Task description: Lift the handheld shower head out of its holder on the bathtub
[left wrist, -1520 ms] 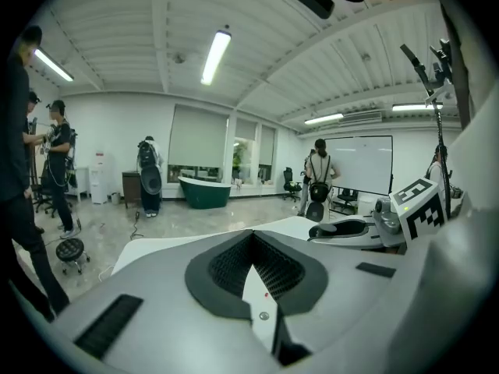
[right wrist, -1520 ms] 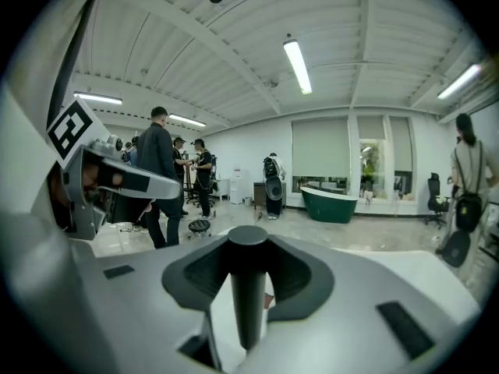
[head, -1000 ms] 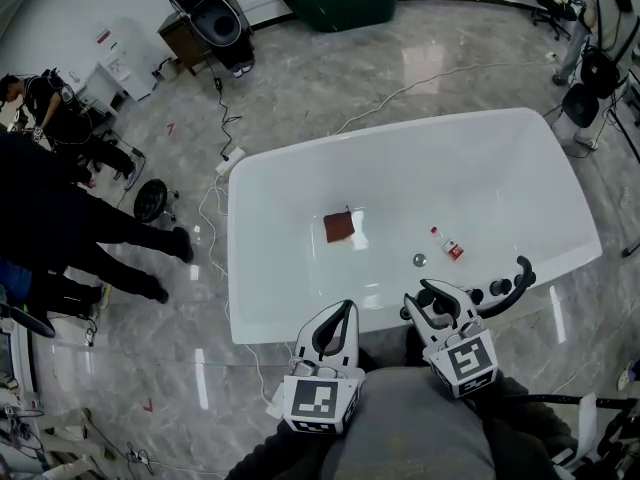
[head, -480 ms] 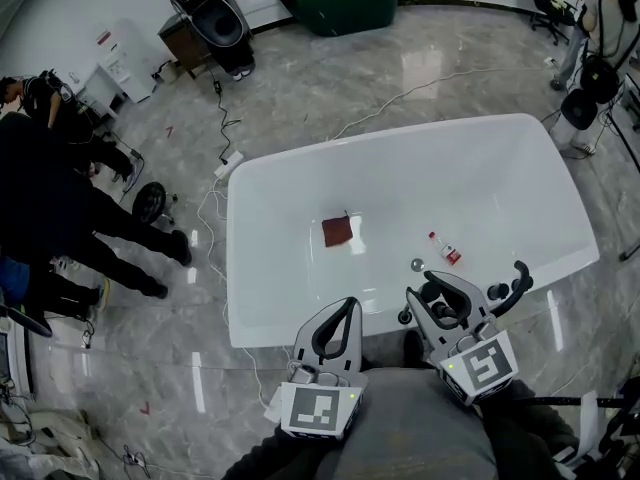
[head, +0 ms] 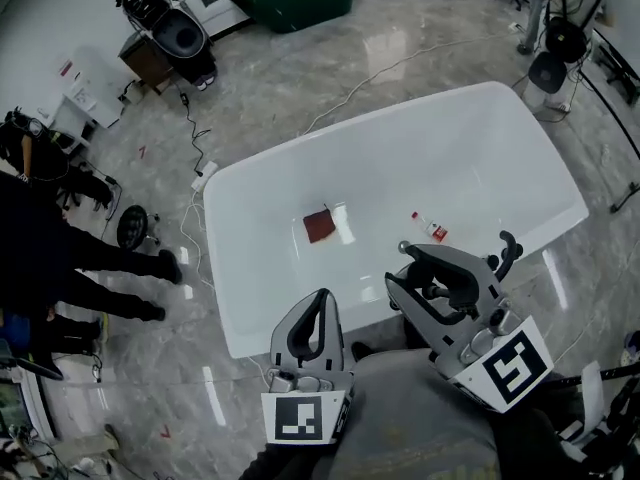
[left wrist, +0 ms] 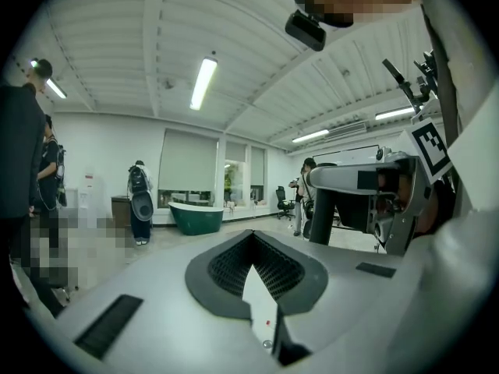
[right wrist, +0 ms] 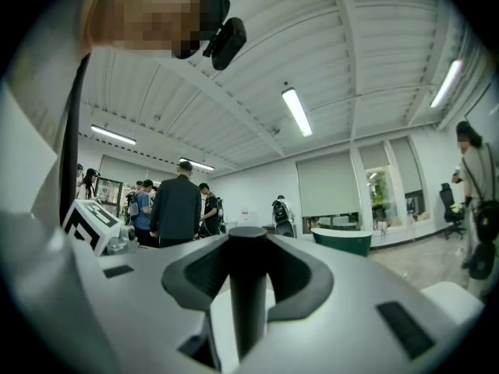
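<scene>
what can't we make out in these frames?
- Holder on the bathtub rim: in the head view the right gripper covers that stretch.
- Shower head: the right gripper view shows only a dark shaft between the jaws. Its spray face is turned away in the head view, and no hose can be traced.
- Small bottle: head view only, and the label is too small to read.

Overhead on bathtub (head: 480, 138), others seemingly level
</scene>
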Demonstrator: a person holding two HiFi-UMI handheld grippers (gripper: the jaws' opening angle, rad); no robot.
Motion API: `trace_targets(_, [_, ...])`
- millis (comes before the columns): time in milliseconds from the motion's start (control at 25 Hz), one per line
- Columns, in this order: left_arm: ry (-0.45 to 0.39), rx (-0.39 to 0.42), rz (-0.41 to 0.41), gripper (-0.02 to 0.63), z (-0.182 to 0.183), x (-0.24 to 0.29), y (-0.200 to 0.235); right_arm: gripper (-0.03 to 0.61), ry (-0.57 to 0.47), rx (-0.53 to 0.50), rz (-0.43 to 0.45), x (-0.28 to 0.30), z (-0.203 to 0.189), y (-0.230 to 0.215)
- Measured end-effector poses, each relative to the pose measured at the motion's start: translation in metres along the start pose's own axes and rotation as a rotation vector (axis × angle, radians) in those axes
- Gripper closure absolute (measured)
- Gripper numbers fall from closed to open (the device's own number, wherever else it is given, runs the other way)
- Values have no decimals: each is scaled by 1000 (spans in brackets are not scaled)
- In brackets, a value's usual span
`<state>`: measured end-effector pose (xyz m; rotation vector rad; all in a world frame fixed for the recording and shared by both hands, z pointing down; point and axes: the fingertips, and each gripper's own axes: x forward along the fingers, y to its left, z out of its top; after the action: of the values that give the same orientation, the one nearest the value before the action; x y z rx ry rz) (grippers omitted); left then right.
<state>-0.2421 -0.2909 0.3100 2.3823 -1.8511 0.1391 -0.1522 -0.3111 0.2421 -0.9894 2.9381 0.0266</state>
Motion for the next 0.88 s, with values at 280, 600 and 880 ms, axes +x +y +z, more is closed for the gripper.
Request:
trace_targets(280, [-22,18,-32,611,19,2,-1,440,44,25,-42,-5,1,-3])
trace_targets(600, [13,-26,-155,611,-2,-12,-21,440,44,-19,-160,-24,-10,6])
trace_targets(880, [69,-33,-165,611,-20,-45,-51,440,27,22,-149,-58,8,26])
